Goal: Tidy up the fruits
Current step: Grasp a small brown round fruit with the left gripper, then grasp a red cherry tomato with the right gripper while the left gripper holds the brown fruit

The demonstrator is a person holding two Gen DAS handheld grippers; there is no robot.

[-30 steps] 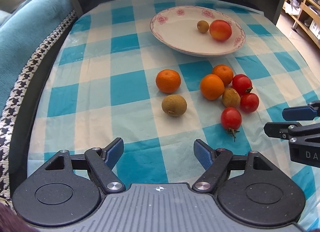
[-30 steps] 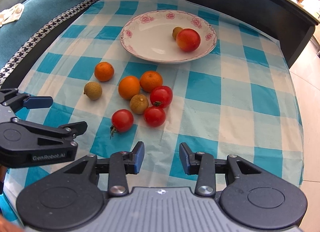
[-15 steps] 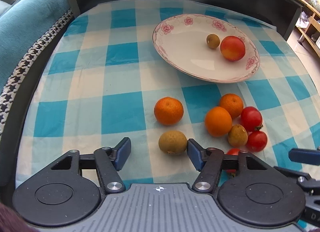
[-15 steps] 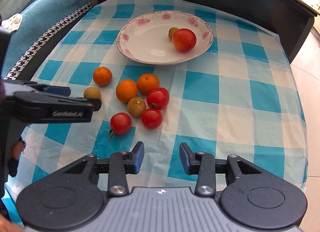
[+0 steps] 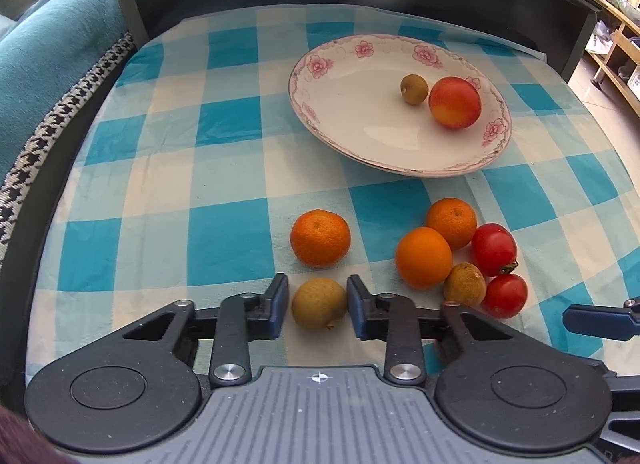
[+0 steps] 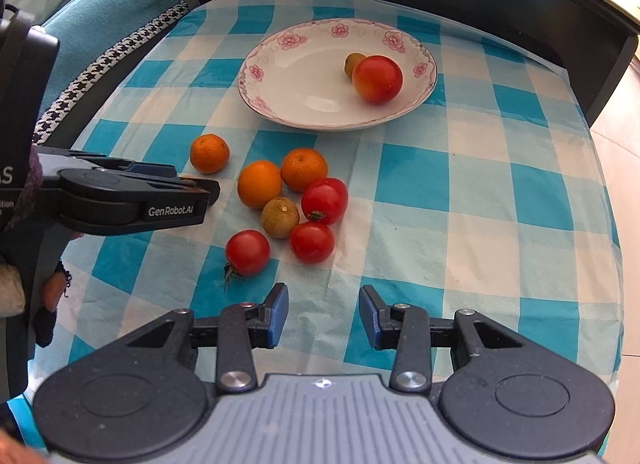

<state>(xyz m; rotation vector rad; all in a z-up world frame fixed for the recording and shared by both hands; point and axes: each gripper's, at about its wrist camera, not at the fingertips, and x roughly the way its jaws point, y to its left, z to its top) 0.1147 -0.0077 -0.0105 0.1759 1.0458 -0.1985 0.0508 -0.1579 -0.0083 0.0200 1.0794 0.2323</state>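
Longan (image 5: 319,303): brown, lying on the checked cloth (image 5: 224,200) between the left jaws, a pad close on each side; whether the pads touch it I cannot tell
Left gripper (image 5: 317,301): jaws apart, straddling the longan low over the counter
Right gripper (image 6: 323,316): jaws apart, nothing between them, over bare cloth just short of the fruit cluster
Tangerine (image 5: 320,238): alone, just beyond the longan
Fruit cluster: two more oranges (image 6: 259,184), a second longan (image 6: 280,217) and three tomatoes (image 6: 324,201) lie close together on the cloth, to the right of the left gripper
Plate (image 5: 344,112): white with pink flowers, farther back, holding a small longan (image 5: 414,89) beside a red-yellow round fruit (image 5: 454,102)
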